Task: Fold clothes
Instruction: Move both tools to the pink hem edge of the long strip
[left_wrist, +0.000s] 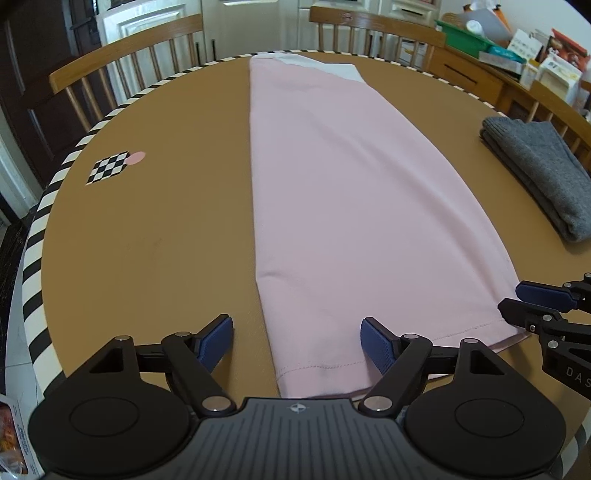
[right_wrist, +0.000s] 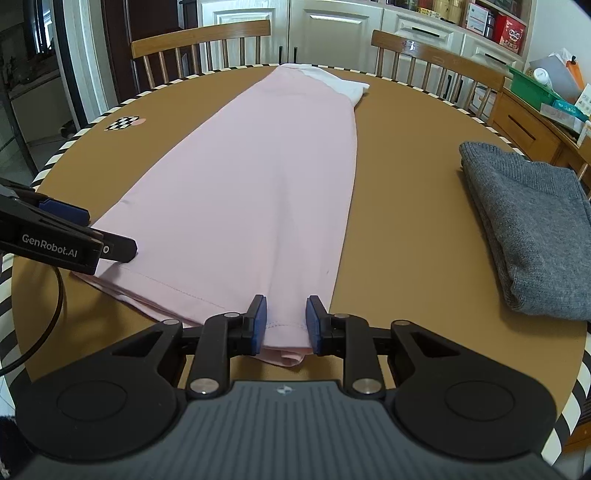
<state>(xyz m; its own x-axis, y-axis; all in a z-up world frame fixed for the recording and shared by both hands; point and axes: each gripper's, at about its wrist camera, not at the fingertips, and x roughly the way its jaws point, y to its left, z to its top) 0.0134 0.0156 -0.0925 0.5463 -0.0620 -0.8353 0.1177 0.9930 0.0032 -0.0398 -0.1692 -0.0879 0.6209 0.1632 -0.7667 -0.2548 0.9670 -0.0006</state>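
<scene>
left claw (left_wrist: 297, 341) open | straddling pink garment (left_wrist: 332, 192) hem | table (left_wrist: 147, 240)

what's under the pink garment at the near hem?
At the near hem the pink garment shows its own folded layers stacked on the brown table. Anything beneath its middle is covered. Nothing lies on top.

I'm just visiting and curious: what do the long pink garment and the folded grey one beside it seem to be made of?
The long pink folded garment looks like smooth, matte, thin fabric, perhaps cotton jersey: it lies flat with a fine stitched hem. The folded grey knit garment looks like thick wool or acrylic knit: ribbed texture, bulky rounded folds.
</scene>
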